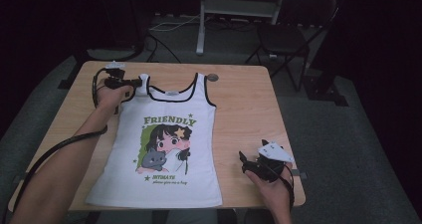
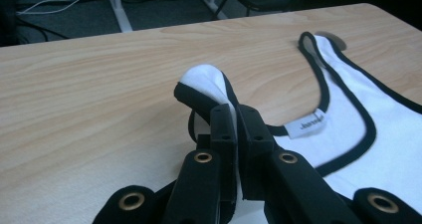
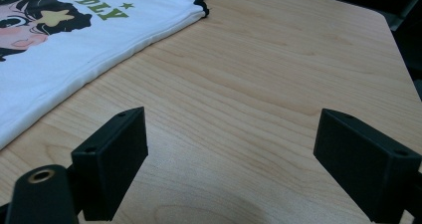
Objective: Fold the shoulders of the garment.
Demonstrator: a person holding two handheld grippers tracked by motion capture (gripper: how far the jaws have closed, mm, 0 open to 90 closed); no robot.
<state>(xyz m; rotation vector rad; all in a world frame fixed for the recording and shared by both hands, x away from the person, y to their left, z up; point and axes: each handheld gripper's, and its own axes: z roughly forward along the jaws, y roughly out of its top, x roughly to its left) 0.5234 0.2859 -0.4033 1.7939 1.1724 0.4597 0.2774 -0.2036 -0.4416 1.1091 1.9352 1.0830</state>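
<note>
A white tank top (image 1: 164, 139) with black trim and a cartoon print under the word FRIENDLY lies flat, front up, on the wooden table (image 1: 249, 109). My left gripper (image 1: 130, 81) is at the top's far left corner, shut on the left shoulder strap (image 2: 206, 84), which stands up in a small fold between the jaws. The neck label (image 2: 306, 125) lies just right of them. My right gripper (image 1: 244, 160) rests over bare wood near the table's front right, a little right of the top's hem. It is open, with bare wood between its fingers (image 3: 112, 159).
A round grommet hole (image 1: 213, 77) sits in the table beside the right strap. Behind the table stand a folding chair (image 1: 288, 35) and a white stand leg (image 1: 201, 30) with cables on the floor. Bare wood lies right of the top.
</note>
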